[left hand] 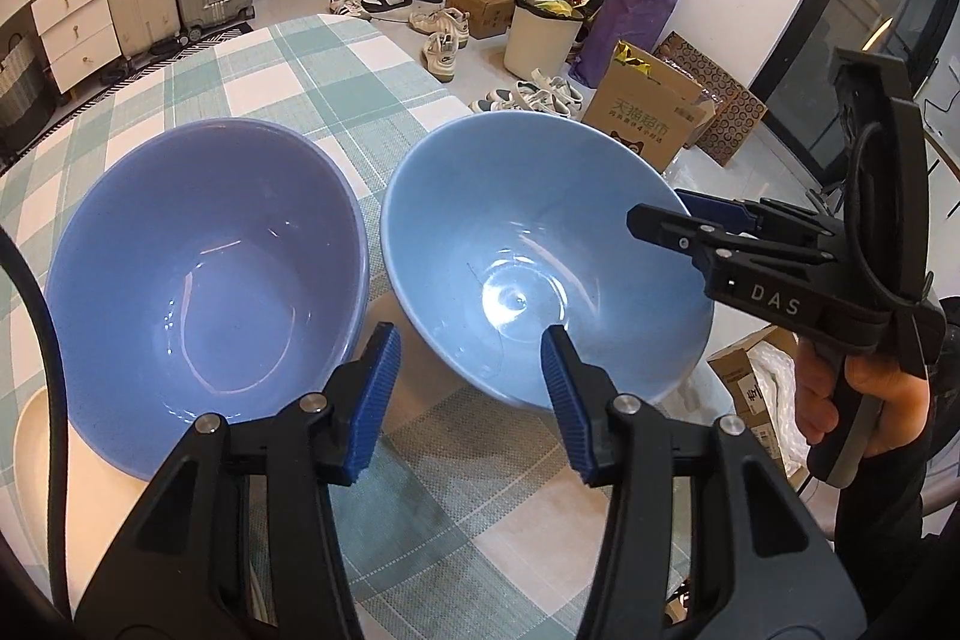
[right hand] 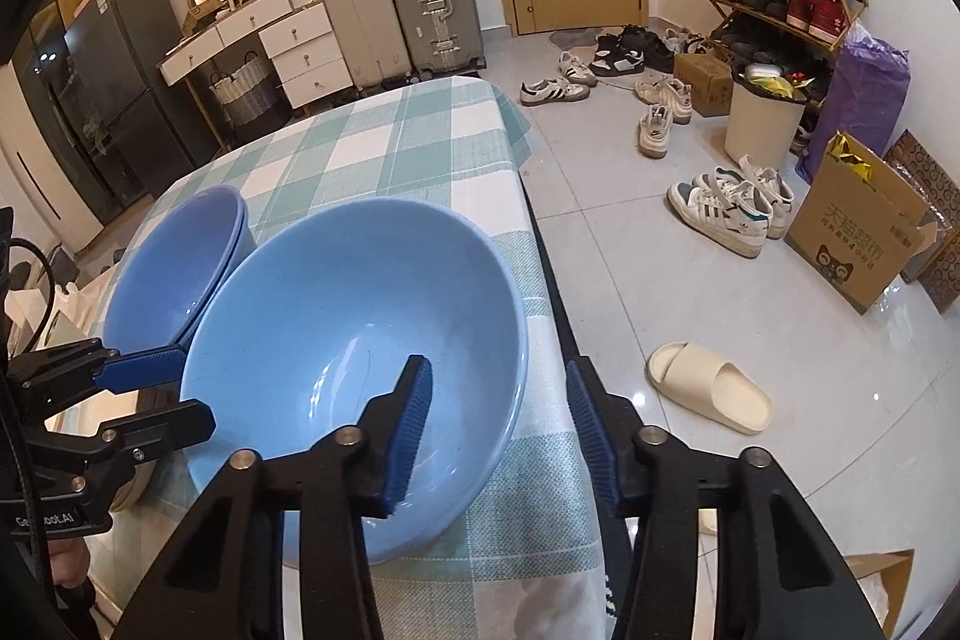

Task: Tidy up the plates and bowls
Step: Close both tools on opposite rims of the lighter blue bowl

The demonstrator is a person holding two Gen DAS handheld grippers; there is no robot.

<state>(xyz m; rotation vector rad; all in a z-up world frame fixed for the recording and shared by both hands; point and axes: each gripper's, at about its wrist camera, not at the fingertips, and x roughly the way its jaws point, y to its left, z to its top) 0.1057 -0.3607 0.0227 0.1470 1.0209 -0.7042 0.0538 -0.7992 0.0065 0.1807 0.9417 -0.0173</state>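
Note:
Two blue bowls sit on the checked tablecloth (left hand: pixel 288 58). The darker blue bowl (left hand: pixel 204 274) is on the left; in the right wrist view (right hand: pixel 174 268) it looks like a stack of two. The lighter blue bowl (left hand: pixel 534 256) stands to its right near the table edge, also in the right wrist view (right hand: pixel 354 334). My left gripper (left hand: pixel 471 382) is open, its jaws straddling the lighter bowl's near rim. My right gripper (right hand: pixel 498 424) is open, its jaws astride that bowl's right rim; it also shows in the left wrist view (left hand: pixel 678 220).
A cream plate edge (left hand: pixel 30 436) lies at the table's left front. The table edge (right hand: pixel 540 244) drops to a tiled floor with shoes, a slipper (right hand: pixel 708 388), cardboard boxes (left hand: pixel 654 118), a white bin and a shoe rack. Suitcases and drawers stand behind.

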